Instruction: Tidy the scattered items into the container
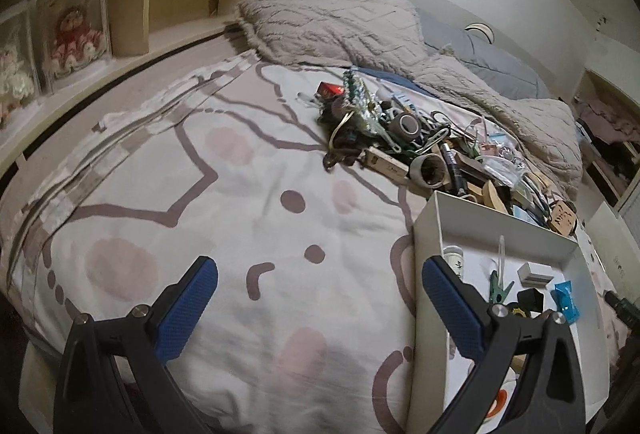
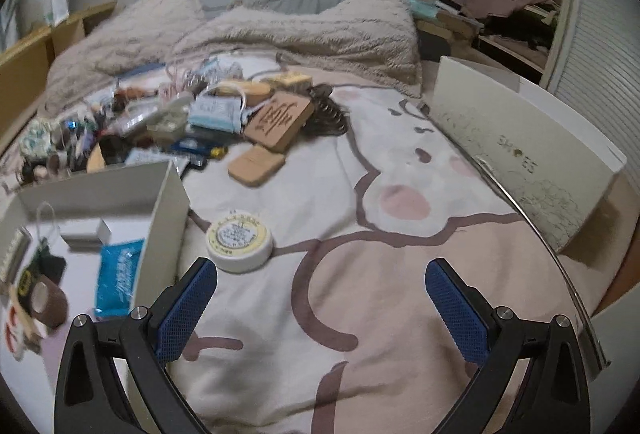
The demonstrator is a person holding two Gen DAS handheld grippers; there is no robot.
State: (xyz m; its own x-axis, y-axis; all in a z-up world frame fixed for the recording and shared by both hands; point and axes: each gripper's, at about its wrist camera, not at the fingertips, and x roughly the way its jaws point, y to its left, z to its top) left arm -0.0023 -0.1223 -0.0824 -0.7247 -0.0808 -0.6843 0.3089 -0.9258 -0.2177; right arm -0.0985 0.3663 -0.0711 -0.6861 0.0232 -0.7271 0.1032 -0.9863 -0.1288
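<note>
White cardboard forms the container (image 1: 430, 234), an open box at lower right of the left wrist view, its long axis running toward the heap of scattered items (image 1: 416, 141) at centre right on the bed (image 1: 240, 193). Both the left gripper (image 1: 320, 298) and right gripper (image 2: 321, 298) are spread wide, empty. A round white tin (image 2: 239, 242) lies flat just beside the box wall.

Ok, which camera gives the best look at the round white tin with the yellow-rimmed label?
The right wrist view. The round white tin lies whole and unobstructed on the bedsheet, just outside the white box and ahead of the open right gripper. The left wrist view does not show it at all.
</note>
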